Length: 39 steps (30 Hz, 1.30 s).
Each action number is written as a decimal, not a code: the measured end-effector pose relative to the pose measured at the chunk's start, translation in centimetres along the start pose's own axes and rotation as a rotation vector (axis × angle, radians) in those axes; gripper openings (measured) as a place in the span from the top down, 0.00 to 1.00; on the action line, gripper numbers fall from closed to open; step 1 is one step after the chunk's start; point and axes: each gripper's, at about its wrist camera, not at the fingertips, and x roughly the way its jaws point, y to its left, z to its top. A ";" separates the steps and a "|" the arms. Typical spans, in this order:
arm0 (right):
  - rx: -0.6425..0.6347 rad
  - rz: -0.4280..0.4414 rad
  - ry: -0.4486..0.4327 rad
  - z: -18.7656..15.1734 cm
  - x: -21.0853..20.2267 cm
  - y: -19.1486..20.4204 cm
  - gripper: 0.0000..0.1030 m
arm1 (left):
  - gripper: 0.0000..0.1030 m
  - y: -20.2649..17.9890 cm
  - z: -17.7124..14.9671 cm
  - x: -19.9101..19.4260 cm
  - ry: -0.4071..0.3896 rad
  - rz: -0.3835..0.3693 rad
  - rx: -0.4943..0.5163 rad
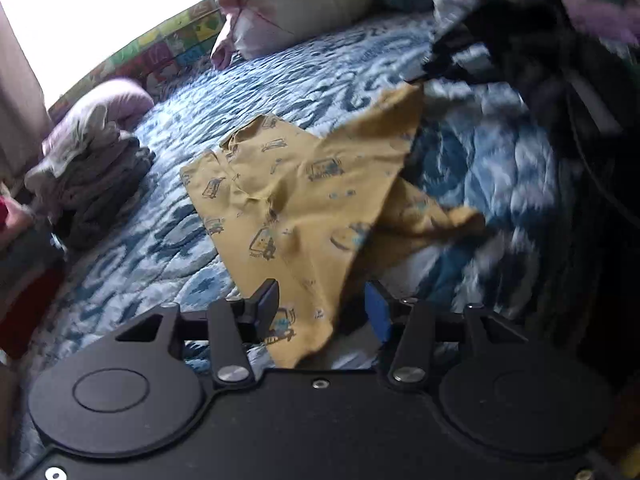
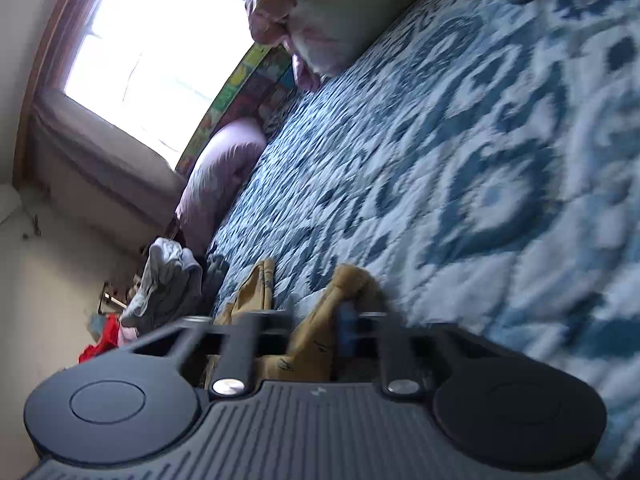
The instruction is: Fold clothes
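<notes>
**Mustard shirt part-lifted over the quilt, both grippers at its cloth**

Landmark: the blue-and-white patterned quilt (image 1: 328, 80) covering the bed.

Left wrist view only: the mustard-yellow child's shirt with small vehicle prints (image 1: 296, 200) was seen almost whole. Its collar end lay flat on the quilt; its right side rose off the quilt to a peak near a dark, blurred shape at the upper right, which I took to be the right gripper (image 1: 452, 60), though blur prevented certainty. A stack of folded grey and lilac clothes (image 1: 92, 184) sat on the quilt's left part, well apart from the shirt. A pink-and-cream tied bedding bundle (image 1: 256, 20) lay at the quilt's far edge.

Right wrist view only: a bright window with a brown frame (image 2: 160, 48) beyond the quilt's far edge, and a crumpled pale grey garment (image 2: 168, 280) by the quilt's left edge. Of the shirt (image 2: 312, 344), only bunched folds showed here.

Left gripper (image 1: 320, 312): fingers spread, with the shirt's near hem hanging between them, touching the left pad; no clamping visible.

Right gripper (image 2: 316, 324): shirt cloth lay between the fingers, but motion blur hid the pads; could not tell whether it was pinching.
</notes>
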 end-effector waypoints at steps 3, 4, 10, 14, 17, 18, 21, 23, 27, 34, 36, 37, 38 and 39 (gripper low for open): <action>-0.026 -0.028 -0.020 0.4 0.2 1.0 0.97 | 0.66 -0.4 -0.7 0.7 -0.015 0.007 0.039; -0.030 -0.034 -0.029 0.6 0.0 1.3 0.97 | 0.73 -0.4 -0.9 0.9 -0.023 0.013 0.050; -0.123 -0.115 -0.065 2.2 -0.5 6.0 0.97 | 0.97 -0.1 -2.0 1.2 -0.100 -0.006 0.066; -0.258 -0.188 -0.058 2.7 0.2 10.5 0.97 | 0.97 2.2 -2.9 1.0 -0.129 -0.127 -0.088; -0.395 -0.244 -0.030 2.6 1.8 14.3 0.97 | 0.97 4.4 -3.4 0.8 -0.157 -0.209 -0.218; -0.427 -0.262 -0.020 2.6 2.5 15.5 0.97 | 0.97 5.1 -3.6 0.8 -0.167 -0.234 -0.259; -0.510 -0.304 0.008 2.5 5.1 18.4 0.97 | 0.97 6.7 -4.1 1.1 -0.186 -0.295 -0.367; -0.560 -0.321 0.025 2.2 6.9 20.2 0.97 | 0.98 7.6 -4.5 1.7 -0.186 -0.332 -0.436; -0.658 -0.340 0.066 0.9 10.6 23.6 0.97 | 0.98 8.8 -5.0 2.6 -0.181 -0.394 -0.533; -0.797 -0.388 0.174 -1.9 17.6 26.3 0.97 | 0.98 9.3 -5.5 3.2 -0.167 -0.433 -0.588; -0.827 -0.403 0.202 -2.9 19.4 26.5 0.97 | 0.98 9.6 -5.7 3.4 -0.161 -0.443 -0.608; -0.842 -0.408 0.214 -3.3 20.2 26.6 0.97 | 0.98 9.8 -5.8 3.6 -0.158 -0.450 -0.618; -0.856 -0.414 0.227 -3.8 21.0 26.7 0.97 | 0.98 9.9 -5.9 3.7 -0.155 -0.456 -0.627; -0.870 -0.420 0.239 -4.3 21.7 26.8 0.97 | 0.98 10.0 -6.0 3.8 -0.153 -0.463 -0.636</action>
